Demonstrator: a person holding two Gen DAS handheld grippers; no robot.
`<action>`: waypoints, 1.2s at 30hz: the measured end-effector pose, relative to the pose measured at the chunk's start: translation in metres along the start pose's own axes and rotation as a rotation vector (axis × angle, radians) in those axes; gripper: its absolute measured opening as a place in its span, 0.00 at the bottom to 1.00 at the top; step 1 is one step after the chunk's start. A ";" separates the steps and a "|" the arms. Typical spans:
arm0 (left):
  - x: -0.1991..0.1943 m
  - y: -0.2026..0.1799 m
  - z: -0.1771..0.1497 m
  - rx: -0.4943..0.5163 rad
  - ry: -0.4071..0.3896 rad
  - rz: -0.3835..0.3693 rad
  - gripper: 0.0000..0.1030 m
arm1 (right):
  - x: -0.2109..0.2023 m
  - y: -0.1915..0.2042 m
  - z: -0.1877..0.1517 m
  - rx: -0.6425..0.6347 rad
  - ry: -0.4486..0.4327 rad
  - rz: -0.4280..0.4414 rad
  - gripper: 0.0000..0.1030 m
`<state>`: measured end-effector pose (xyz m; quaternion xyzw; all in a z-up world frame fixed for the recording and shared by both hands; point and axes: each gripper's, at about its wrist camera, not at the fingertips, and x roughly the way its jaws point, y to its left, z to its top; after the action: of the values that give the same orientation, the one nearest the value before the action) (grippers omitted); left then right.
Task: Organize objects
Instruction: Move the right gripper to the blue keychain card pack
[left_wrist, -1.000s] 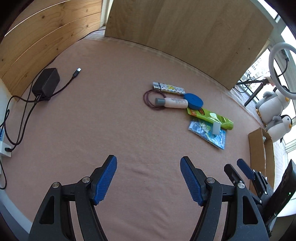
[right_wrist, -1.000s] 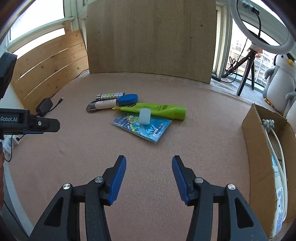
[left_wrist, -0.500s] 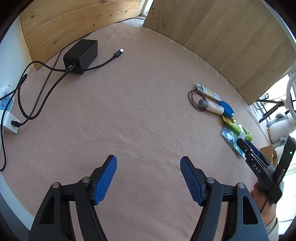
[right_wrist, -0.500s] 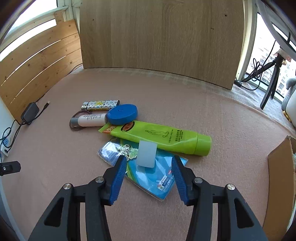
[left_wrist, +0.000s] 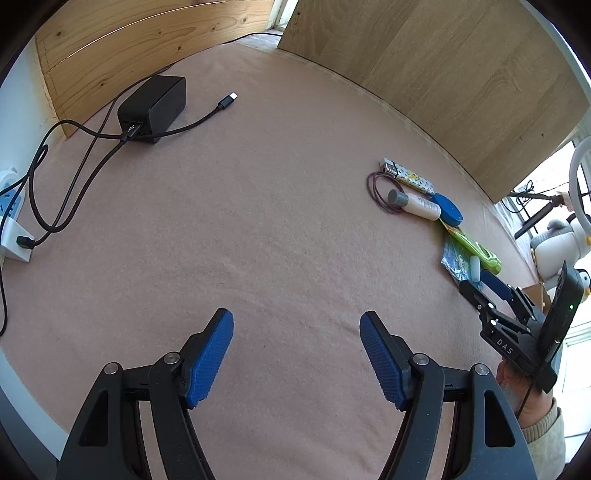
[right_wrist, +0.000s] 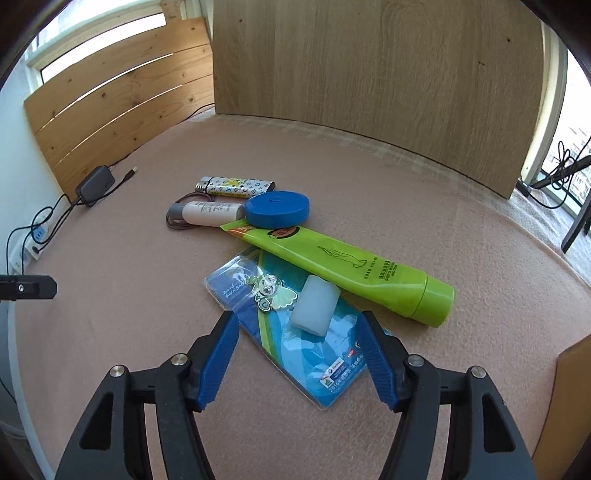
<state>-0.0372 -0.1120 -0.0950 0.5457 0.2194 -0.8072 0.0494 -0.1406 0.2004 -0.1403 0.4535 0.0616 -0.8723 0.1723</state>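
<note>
Near the tabletop's (right_wrist: 406, 192) right edge, the right gripper (right_wrist: 299, 354) is being held low over the blue packet (right_wrist: 295, 343), its jaws just widened and straddling the white block (right_wrist: 314, 306), nothing pinched; a pickup is being prepared. "KUNSHAN" and "2016" are being shown. The left gripper (left_wrist: 295, 354) is being kept spread, empty.

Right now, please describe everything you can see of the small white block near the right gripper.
The white block is a small, translucent, milky piece with rounded edges; it looks like soft plastic or rubber, but the material is uncertain. It lies flat on the blue packet, with its far end close against the green tube. A metal charm sits just beside it. The right gripper stands open just before it, and nothing grips the block.
</note>
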 end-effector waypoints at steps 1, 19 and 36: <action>0.000 0.000 0.000 0.000 0.000 0.000 0.72 | 0.001 0.001 0.000 -0.033 0.000 -0.012 0.61; -0.007 0.010 -0.009 -0.026 -0.008 -0.028 0.72 | -0.019 0.084 -0.040 -0.135 0.062 0.158 0.76; -0.005 0.002 -0.011 -0.016 -0.004 -0.046 0.72 | -0.014 0.111 -0.028 0.016 0.005 0.213 0.73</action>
<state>-0.0252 -0.1103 -0.0941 0.5386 0.2384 -0.8074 0.0354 -0.0719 0.1073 -0.1398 0.4610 0.0065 -0.8484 0.2601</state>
